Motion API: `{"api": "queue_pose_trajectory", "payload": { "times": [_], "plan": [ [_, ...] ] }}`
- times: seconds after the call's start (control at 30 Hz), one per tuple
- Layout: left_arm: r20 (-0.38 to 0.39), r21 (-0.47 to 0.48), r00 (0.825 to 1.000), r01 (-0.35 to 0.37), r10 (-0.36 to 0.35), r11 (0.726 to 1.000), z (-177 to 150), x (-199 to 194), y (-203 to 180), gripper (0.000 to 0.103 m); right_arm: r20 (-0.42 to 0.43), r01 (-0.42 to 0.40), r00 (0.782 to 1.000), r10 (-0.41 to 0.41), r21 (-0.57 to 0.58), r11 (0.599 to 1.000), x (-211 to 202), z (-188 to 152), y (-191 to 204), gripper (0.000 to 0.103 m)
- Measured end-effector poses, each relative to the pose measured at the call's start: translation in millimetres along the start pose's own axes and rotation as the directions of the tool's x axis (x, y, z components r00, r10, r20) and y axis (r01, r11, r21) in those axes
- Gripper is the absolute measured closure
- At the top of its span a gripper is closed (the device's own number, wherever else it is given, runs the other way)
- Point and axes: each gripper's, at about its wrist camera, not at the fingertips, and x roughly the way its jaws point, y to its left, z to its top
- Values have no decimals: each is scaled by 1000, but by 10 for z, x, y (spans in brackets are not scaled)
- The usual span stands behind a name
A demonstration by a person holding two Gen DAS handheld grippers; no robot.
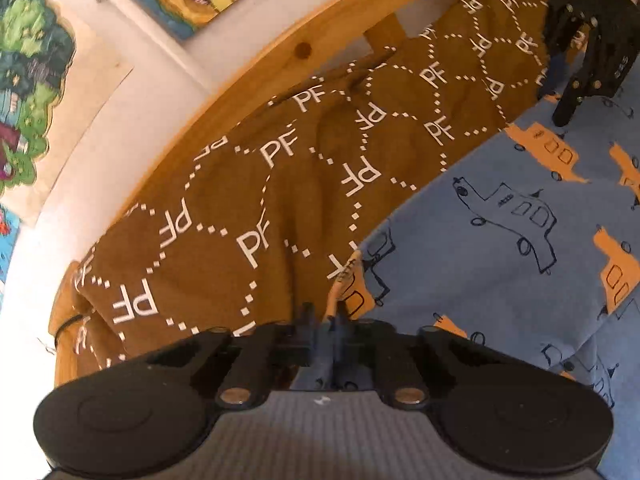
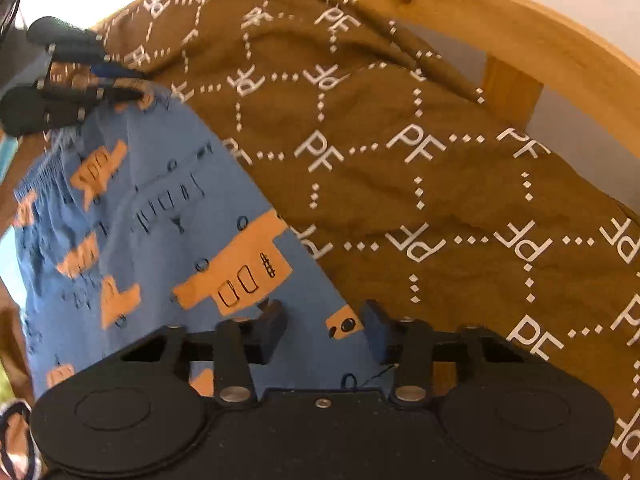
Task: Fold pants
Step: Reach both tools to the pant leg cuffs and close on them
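left wrist view: left gripper (image 1: 325, 316) clamped on hem of soft, light blue cotton pants with orange car print (image 1: 500, 240), lying on brown pf-lettered bedspread (image 1: 224, 200). right gripper (image 2: 324, 328) jaws apart over fabric; pinch edges, expect sag.

The wooden rail (image 2: 480, 20) closes off the far side of the bed, its upright post (image 2: 510, 92) splitting the gap beneath into two openings. The brown blanket (image 2: 400, 200) bunches up against the rail. On the near side of the rail, above the blue pants (image 2: 160, 208), the way is open.
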Motion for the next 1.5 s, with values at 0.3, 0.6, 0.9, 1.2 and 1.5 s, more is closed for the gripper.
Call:
{"api": "queue_pose_trajectory", "payload": {
  "times": [0.3, 0.6, 0.9, 1.2, 1.5],
  "plan": [
    [75, -90, 996, -31, 38, 995, 23, -185, 142, 101, 118, 168, 980, -159, -73, 983, -200, 20, 303, 103],
    [-8, -230, 999, -36, 35, 973, 230, 83, 438, 92, 177, 359, 918, -353, -1, 933, -27, 481, 103, 101],
    [99, -303, 993, 93, -66, 949, 50, -115, 970, 19, 205, 219, 954, -220, 28, 975, 11, 496, -22, 27],
    [76, -184, 996, 69, -56, 980, 118, -130, 834, 44, 166, 176, 973, -161, -77, 981, 259, 644, 162, 35],
    [26, -99, 998, 65, -63, 993, 144, -73, 513, 101, 137, 219, 968, -210, -55, 974, 454, 684, 179, 88]
  ]
}}
